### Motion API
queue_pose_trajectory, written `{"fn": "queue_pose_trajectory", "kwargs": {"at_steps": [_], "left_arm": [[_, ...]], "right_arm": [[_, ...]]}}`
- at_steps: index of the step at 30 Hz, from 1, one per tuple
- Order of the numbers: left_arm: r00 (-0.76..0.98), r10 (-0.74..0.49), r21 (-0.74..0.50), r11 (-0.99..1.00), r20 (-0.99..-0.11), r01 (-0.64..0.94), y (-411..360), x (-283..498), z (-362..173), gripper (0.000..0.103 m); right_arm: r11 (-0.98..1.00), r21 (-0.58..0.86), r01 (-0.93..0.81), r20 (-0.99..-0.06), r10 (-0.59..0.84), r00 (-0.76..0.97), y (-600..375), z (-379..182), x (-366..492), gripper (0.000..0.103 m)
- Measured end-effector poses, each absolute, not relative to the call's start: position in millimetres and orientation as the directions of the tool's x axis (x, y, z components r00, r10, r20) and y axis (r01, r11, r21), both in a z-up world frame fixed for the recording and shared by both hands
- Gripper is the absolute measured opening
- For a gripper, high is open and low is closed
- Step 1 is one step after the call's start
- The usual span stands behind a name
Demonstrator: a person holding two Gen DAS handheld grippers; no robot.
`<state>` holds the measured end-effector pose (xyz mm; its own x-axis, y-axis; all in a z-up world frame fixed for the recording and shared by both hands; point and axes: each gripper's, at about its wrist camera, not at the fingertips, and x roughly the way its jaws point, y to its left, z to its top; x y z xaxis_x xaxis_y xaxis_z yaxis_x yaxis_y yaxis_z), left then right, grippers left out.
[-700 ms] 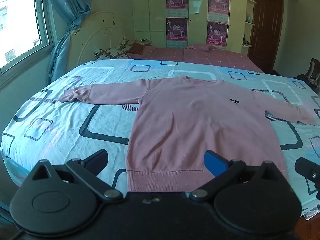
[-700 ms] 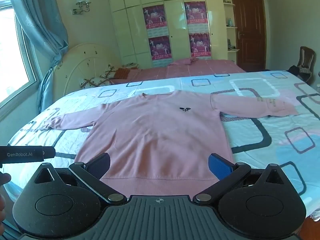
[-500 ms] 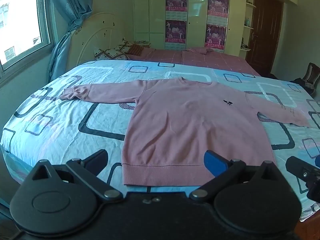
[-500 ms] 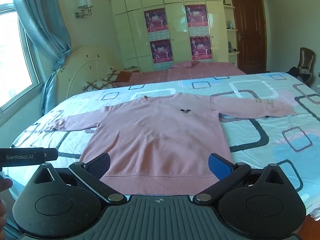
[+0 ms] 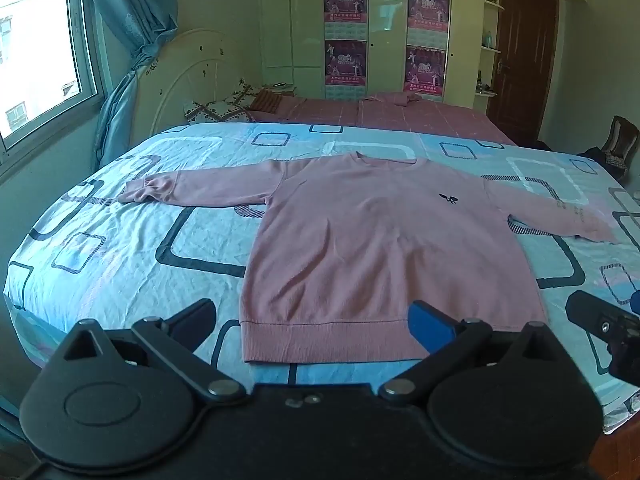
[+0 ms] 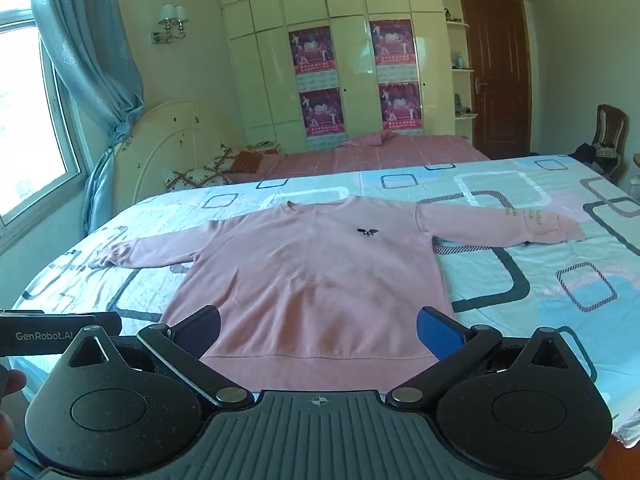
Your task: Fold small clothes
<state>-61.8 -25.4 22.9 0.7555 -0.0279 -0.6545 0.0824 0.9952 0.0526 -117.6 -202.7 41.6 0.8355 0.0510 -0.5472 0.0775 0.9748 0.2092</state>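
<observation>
Now farther back, sweater [image 5: 384,248] hem fully visible, both tools wide, empty

Bed [image 5: 120,248] wide, fills middle of both views; sheet [image 6: 520,280] pale blue, wrinkled, printed with rounded squares in dark grey, white, pink. Pink sweater [image 5: 380,248] flat on sheet, front up, hem near, collar far, small dark emblem on chest. Sleeves spread out left and right, cuffs resting on sheet. Near bed edge just past hem. Far side of sheet bare.
</observation>
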Motion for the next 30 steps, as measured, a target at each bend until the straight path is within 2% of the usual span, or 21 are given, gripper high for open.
{"fn": "queue_pose_trajectory", "kwargs": {"at_steps": [30], "left_arm": [[0.751, -0.037, 0.053, 0.994, -0.659, 0.096, -37.2, -57.3, 23.1, 0.102]], "right_arm": [[0.976, 0.192, 0.101, -0.558, 0.024, 0.829, -212.5, 37.8, -110.7, 0.103]]}}
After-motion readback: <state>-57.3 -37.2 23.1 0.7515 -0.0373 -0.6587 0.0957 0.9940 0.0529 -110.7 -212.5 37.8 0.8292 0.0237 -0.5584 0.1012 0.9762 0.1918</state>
